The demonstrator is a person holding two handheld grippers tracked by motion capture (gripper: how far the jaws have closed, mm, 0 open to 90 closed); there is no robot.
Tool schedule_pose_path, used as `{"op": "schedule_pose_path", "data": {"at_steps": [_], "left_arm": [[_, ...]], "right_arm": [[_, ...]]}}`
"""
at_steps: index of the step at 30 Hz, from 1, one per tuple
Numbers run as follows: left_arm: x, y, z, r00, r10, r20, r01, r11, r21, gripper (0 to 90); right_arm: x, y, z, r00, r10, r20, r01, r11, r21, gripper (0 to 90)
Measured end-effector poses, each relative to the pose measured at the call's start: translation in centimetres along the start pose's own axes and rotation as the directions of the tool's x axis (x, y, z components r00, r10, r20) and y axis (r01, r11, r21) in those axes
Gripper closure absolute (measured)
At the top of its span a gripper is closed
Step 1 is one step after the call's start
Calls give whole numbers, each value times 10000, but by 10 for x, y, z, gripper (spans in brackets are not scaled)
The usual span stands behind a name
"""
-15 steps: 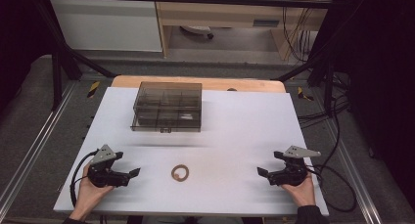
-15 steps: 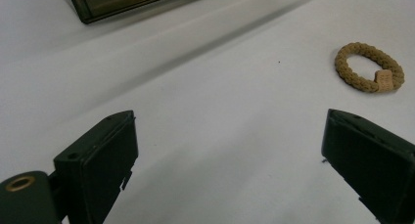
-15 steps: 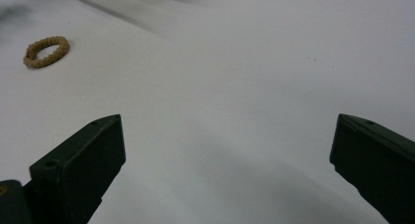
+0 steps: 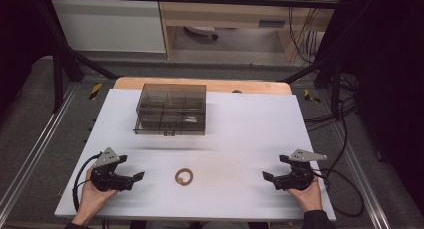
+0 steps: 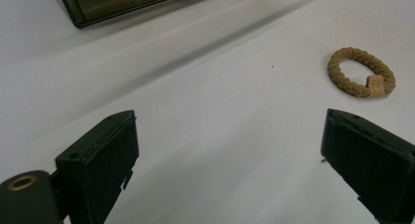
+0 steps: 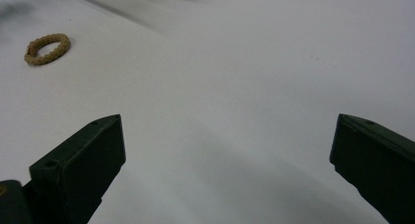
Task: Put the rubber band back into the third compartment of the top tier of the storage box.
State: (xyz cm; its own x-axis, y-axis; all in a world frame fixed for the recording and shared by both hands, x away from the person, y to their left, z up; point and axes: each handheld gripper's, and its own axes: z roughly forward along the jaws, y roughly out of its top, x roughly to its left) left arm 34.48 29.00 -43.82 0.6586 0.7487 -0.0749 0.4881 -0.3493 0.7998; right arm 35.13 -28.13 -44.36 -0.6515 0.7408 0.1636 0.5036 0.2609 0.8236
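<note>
Both jaws of the left hand-held gripper (image 4: 138, 176) stand wide with nothing between them, and the right hand-held gripper (image 4: 268, 176) is equally wide and empty. The hair tie (image 4: 184, 177) lies flat on the table (image 4: 250, 124) between them, nearer the left one and well apart from the box (image 4: 171, 109).

The likely trouble is the tie's low profile: jaws closing too high would skim over it, while hard jaw tips could scrape the smooth white top and push it away. Being soft, it may fold or slip from a shallow pinch.

It is a tan braided cord ring with a small flat tag. The box is smoky clear plastic, rectangular, divided into compartments, with a front latch.
</note>
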Motion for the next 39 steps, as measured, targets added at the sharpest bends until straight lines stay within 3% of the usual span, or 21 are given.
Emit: {"op": "schedule_pose_path", "data": {"at_steps": [23,39], "left_arm": [[-15,9,12,9998,62,193,-67,9996,275,67],[-28,31,21,9992,139,382,-150,9995,279,68]], "right_arm": [[1,-1,2,10000,-90,-13,90,9999,120,7],[2,-1,2,9999,-103,-51,104,9999,137,7]]}}
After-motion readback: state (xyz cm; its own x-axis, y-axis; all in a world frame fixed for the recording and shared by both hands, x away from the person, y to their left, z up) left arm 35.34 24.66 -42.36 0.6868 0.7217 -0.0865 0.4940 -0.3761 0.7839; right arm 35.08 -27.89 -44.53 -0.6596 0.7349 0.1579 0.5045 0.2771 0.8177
